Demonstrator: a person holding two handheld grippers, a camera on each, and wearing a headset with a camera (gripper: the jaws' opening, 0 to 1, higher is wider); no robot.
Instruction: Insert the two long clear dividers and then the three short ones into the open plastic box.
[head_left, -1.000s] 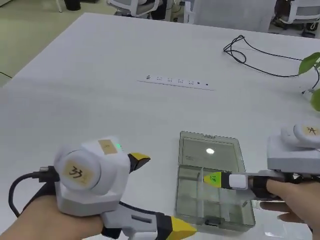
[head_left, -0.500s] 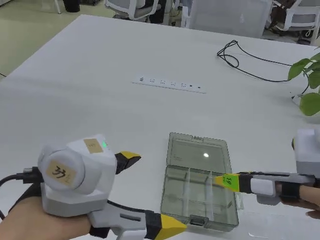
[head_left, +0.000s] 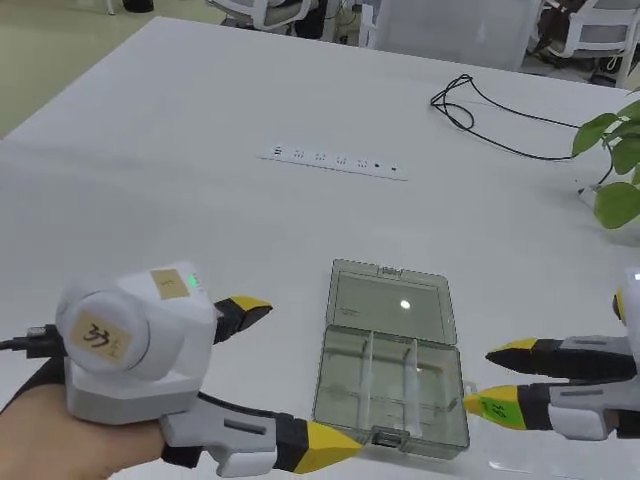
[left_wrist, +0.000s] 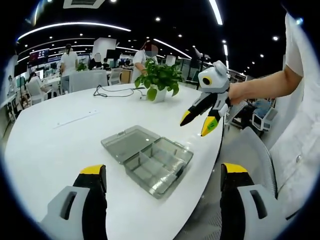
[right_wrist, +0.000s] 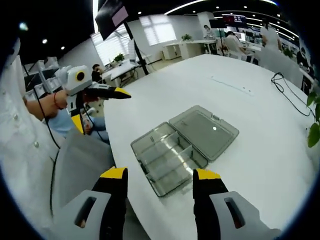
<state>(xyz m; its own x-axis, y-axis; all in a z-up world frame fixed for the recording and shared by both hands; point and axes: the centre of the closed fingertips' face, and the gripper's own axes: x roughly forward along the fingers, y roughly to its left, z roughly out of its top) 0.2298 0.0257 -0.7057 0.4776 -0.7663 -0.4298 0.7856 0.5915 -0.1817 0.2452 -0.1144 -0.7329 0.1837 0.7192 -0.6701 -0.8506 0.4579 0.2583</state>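
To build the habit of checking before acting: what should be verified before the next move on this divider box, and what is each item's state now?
1. box open, lid lying flat: ok.
2. two long dividers standing in the box: ok.
3. long dividers pushed fully down: cannot tell.
4. left tongs open and empty: ok.
5. right tongs open and empty: ok.
6. short dividers found and within reach: cannot tell.
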